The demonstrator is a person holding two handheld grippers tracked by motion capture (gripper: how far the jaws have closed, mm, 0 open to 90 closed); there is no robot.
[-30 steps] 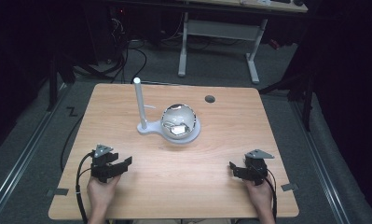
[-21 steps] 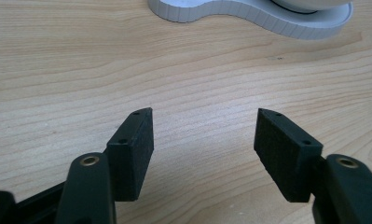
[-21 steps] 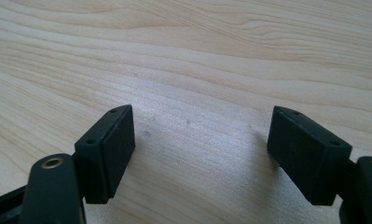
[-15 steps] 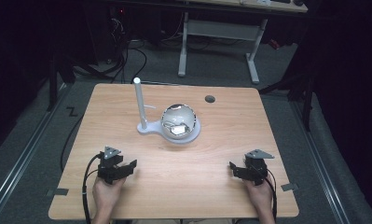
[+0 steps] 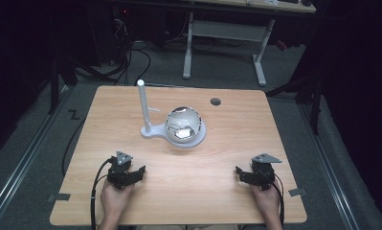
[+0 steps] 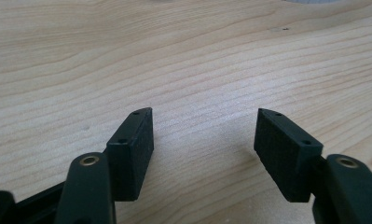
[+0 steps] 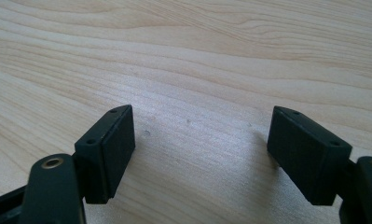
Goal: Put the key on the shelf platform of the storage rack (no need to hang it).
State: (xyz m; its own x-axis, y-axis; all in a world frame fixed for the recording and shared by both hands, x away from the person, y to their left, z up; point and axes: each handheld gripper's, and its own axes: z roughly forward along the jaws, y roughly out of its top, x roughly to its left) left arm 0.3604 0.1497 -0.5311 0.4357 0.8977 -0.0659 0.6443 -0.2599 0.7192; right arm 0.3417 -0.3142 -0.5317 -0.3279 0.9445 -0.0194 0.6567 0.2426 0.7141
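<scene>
Both grippers rest low at the near table (image 5: pixel 227 163) edge, left gripper (image 5: pixel 131 173) and right gripper (image 5: pixel 243 175) jaws wide, holding nothing — the shiny dome (image 5: pixel 183 123) on its white base (image 5: pixel 196 140) beside the upright white post (image 5: pixel 142 103) sits well apart — a careless reach could topple the post.

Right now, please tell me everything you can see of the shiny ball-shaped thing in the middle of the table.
The shiny dome looks like polished metal or mirrored glass; its surface reflects bright patches. It sits on the round end of a flat white base, which also carries an upright white post on its left end. It stands slightly behind the centre of the wooden table. Only the base touches it; both grippers are far away, near the front edge.
</scene>
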